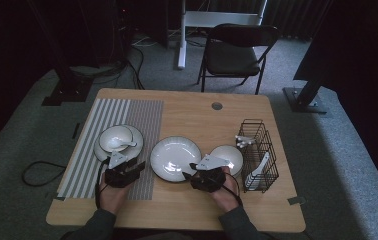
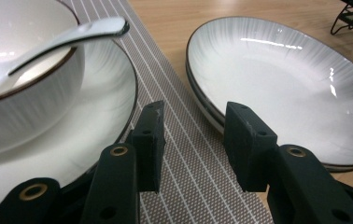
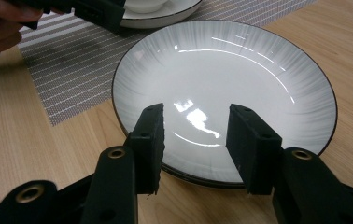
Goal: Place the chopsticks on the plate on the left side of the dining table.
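A wide white plate with a dark rim lies mid-table. My left gripper is open just left of it, its jaws empty above the striped placemat, between that plate and a white bowl. The bowl holds a spoon and stands on a second plate. My right gripper is open at the wide plate's near right rim. Its jaws hang over the plate without touching it.
A small white bowl sits right of the wide plate. Beyond it a black wire basket with white spoons stands near the table's right edge. A folding chair stands behind the table. The left hand shows in the right gripper view.
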{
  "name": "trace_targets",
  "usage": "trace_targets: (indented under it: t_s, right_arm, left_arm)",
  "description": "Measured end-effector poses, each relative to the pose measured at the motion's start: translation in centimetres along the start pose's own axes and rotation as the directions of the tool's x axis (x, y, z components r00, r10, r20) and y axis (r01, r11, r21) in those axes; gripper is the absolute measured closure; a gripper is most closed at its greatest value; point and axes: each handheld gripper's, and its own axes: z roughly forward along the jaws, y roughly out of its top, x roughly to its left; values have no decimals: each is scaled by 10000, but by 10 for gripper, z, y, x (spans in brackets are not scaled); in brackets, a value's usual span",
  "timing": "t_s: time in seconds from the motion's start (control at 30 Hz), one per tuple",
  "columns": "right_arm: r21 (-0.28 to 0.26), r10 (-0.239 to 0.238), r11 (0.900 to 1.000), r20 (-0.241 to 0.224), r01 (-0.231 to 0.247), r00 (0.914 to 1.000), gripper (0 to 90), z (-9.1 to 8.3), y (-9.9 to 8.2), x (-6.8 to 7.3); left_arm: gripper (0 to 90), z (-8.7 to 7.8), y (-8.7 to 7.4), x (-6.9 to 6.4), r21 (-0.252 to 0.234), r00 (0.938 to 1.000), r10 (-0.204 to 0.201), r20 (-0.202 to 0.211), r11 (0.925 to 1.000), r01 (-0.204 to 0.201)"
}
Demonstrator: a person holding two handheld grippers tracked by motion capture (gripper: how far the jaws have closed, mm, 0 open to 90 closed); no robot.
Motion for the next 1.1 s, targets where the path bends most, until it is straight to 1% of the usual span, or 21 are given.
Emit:
trace_targets:
  t_s: [0.13,0.33,0.57,0.83,1.0,1.1]
  right_arm:
    - [-60,-27,10000,2,27,10000,562,-2,-2,2]
    - [-10,-97,10000,-15,97,10000,561,-3,-7,6]
    - [39,26,10000,-75,-26,10000,561,-5,-15,9]
    - [87,124,9999,-120,-123,9999,561,-7,-26,10]
    - [141,313,9994,-110,-312,9994,560,-10,-33,11]
    - [169,320,9993,-89,-319,9994,561,-10,-35,11]
  left_arm:
    - [596,0,5,-1,-115,10000,49,32,9999,-49]
    - [596,1,14,-4,-194,9996,255,148,9995,-252]
    - [596,6,24,-8,-215,9987,447,264,9988,-441]
    - [596,9,34,-11,-228,9962,687,528,9975,-676]
    - [596,12,40,-14,-236,9949,765,662,9969,-751]
    - [597,14,43,-15,-275,9942,821,695,9964,-803]
